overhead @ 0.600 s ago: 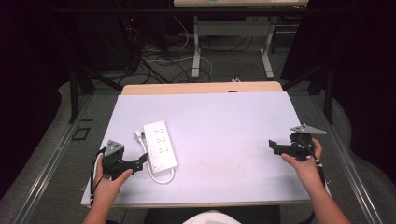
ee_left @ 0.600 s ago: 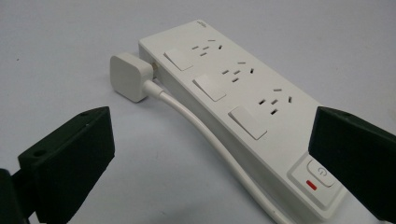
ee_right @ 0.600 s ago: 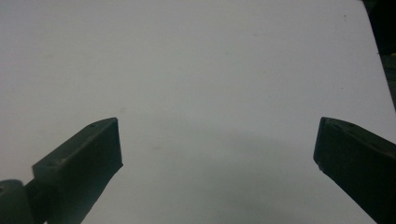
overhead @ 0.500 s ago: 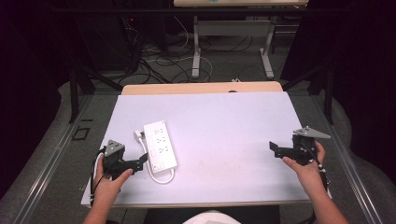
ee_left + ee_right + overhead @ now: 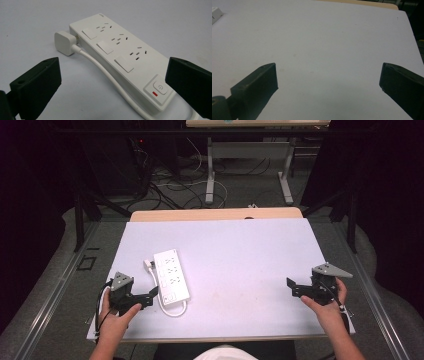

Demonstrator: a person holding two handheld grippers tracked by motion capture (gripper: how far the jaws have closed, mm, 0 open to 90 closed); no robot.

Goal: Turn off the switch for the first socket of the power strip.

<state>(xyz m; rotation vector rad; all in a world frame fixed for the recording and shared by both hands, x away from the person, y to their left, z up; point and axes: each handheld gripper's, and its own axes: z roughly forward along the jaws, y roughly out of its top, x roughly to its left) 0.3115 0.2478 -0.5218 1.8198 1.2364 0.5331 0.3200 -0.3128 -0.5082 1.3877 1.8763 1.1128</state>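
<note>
A white power strip (image 5: 171,275) lies flat on the left half of the white tabletop (image 5: 240,255). Its white plug (image 5: 148,265) rests against the far end, and its cable (image 5: 176,310) loops round the near end. My left gripper (image 5: 151,294) is open just short of the strip's near left corner. In the left gripper view the power strip (image 5: 120,57), the plug (image 5: 64,43) and the power button (image 5: 160,87) sit ahead of the wide-apart jaws of the left gripper (image 5: 112,72). My right gripper (image 5: 291,288) stands open near the table's right edge, with only bare tabletop ahead of the right gripper (image 5: 328,75).
A wooden strip (image 5: 215,214) runs along the table's far edge. Beyond it, desk legs (image 5: 210,175) and loose cables (image 5: 165,185) lie on the floor. A corner of the power strip (image 5: 215,13) shows at the far left of the right gripper view.
The right gripper has drifted slightly toward the person's side of the table. The left gripper and the power strip have stayed in place.
</note>
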